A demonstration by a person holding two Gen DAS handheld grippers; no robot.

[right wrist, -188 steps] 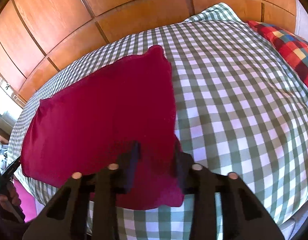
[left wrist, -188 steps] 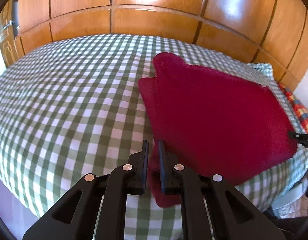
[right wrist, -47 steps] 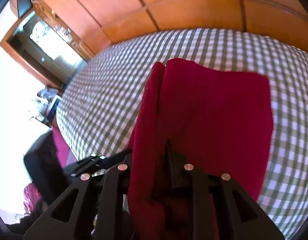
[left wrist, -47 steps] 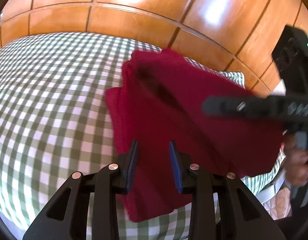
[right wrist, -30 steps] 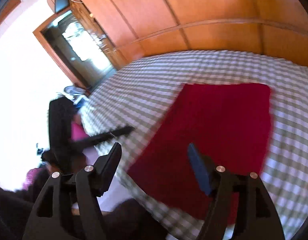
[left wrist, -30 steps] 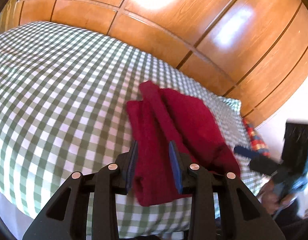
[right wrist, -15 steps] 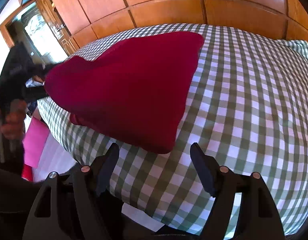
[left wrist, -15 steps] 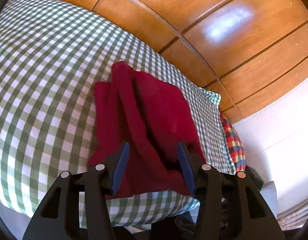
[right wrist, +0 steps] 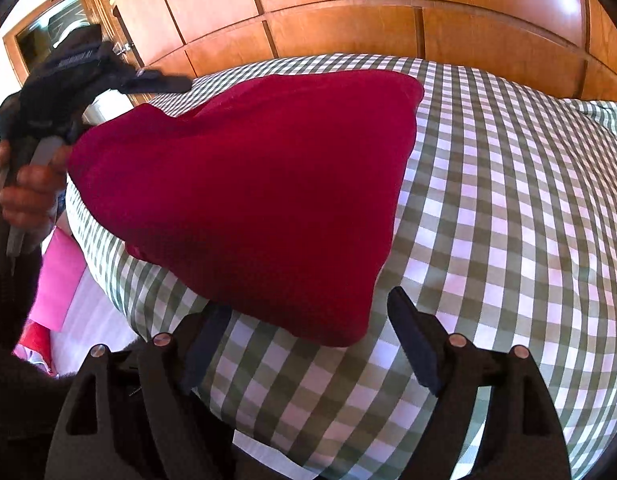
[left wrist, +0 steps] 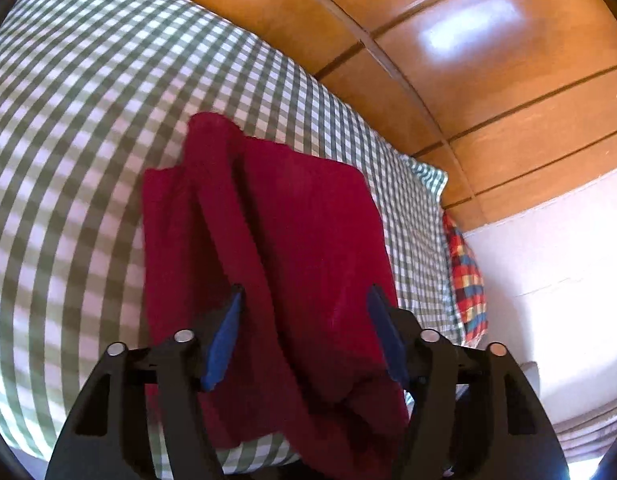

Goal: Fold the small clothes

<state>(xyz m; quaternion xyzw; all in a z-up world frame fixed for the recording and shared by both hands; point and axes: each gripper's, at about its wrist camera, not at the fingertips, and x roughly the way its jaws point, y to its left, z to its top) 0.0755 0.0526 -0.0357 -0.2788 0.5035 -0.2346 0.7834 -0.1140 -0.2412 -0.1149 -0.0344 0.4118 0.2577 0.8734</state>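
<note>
Checked bedspread (right wrist: 508,200) — soft folded red cloth (right wrist: 268,184).

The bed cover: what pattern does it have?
Green-and-white checks on the bed cover, clearest in the right wrist view.

Bed (right wrist: 508,208) wide open from 12 to 4 o'clock of the red garment (right wrist: 268,184) in the right wrist view, bare checked cover. At 9 to 10 o'clock the left gripper (right wrist: 148,84) and the hand (right wrist: 28,196) holding it block that side. Wood panel wall (left wrist: 448,60) closes the far edge; plaid pillow (left wrist: 466,276) at 3 o'clock in left wrist view.
</note>
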